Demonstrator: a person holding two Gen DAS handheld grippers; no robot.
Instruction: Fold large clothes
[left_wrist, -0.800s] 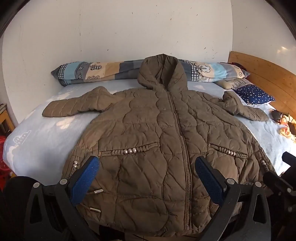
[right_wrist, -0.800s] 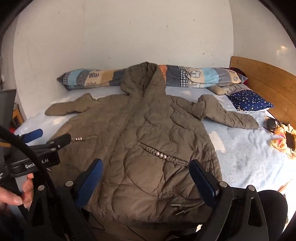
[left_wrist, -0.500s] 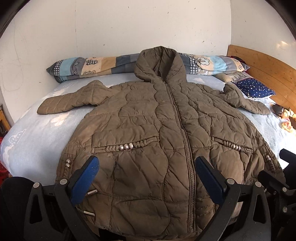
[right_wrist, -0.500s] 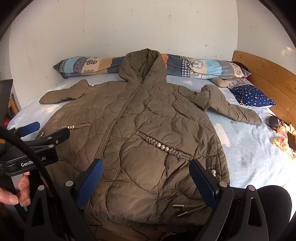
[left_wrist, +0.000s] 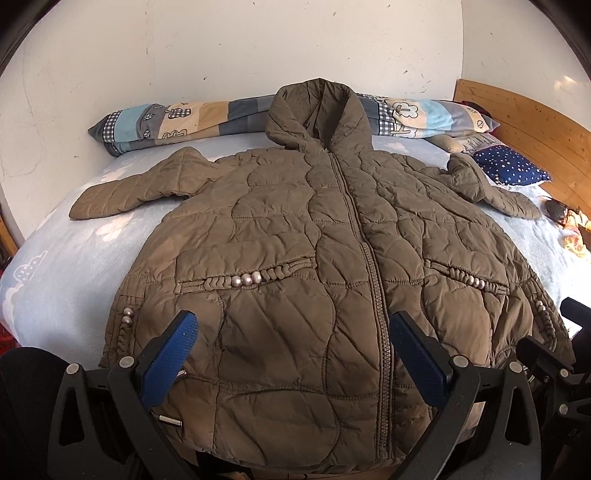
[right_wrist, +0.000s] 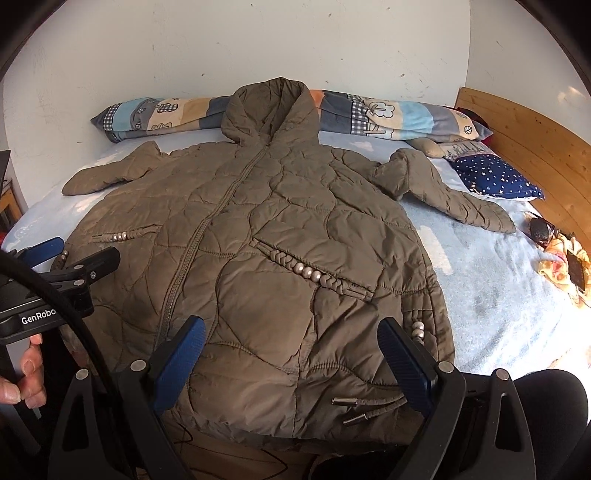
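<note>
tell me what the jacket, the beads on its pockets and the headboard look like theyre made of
Jacket: looks like thin woven synthetic shell over soft padding, matte olive-brown with a slight sheen; wavy quilting lines puff it up.
Beads: smooth, pearly silver, probably plastic; they catch small highlights.
Headboard: wood, light honey planks with visible grain and knots, possibly varnished.

2 near views, same jacket (left_wrist: 295, 258)
</note>
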